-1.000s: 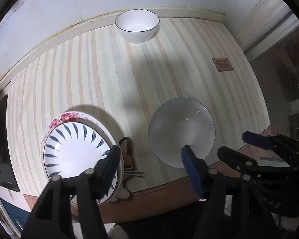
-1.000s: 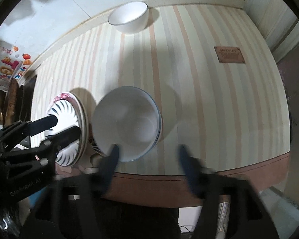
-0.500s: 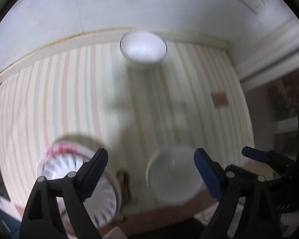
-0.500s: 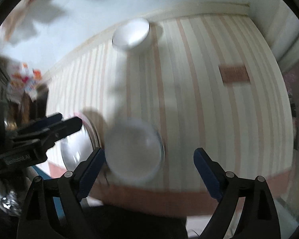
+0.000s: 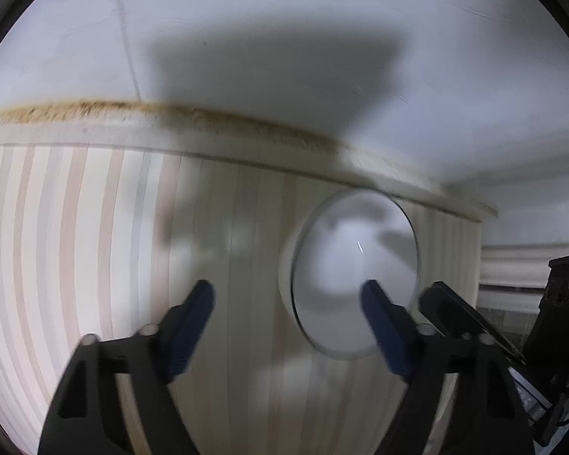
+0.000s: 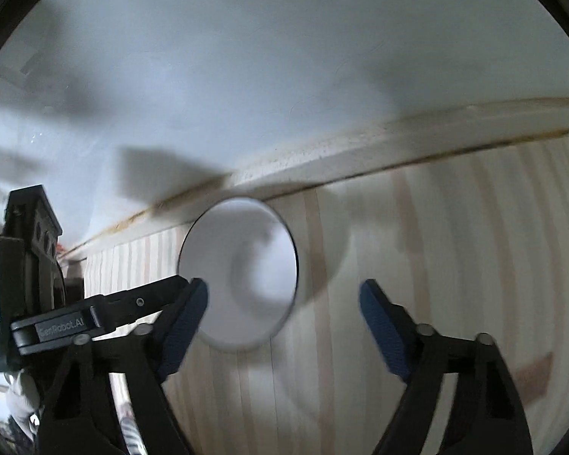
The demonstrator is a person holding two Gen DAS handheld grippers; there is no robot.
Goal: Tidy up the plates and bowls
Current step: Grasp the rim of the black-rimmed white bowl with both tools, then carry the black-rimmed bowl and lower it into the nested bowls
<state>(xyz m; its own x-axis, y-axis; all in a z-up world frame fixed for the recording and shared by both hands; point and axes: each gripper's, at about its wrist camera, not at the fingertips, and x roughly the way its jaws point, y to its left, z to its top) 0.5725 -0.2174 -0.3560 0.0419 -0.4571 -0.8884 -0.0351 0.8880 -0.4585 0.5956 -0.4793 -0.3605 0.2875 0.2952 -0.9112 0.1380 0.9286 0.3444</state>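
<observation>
Item: round white ceramic bowl (image 5: pixel 354 276), upright on a cream and tan striped tablecloth (image 5: pixel 76 235), near the table's far edge, close to the white wall (image 5: pixel 284 38); blurred in both views

Left gripper (image 5: pixel 286 301): black frame, blue-padded fingers (image 5: pixel 187 322) spread and closing; only cloth and the bowl's left rim lie between them, nothing pinched; right pad overlaps the bowl's inside in this view

Right gripper (image 6: pixel 284 301): same build, fingers (image 6: pixel 385 326) spread and closing, pressing on nothing; the bowl lies just beyond its left pad, with striped cloth in the gap

Brown rectangular patch (image 6: pixel 535 377) on the cloth at lower right
</observation>
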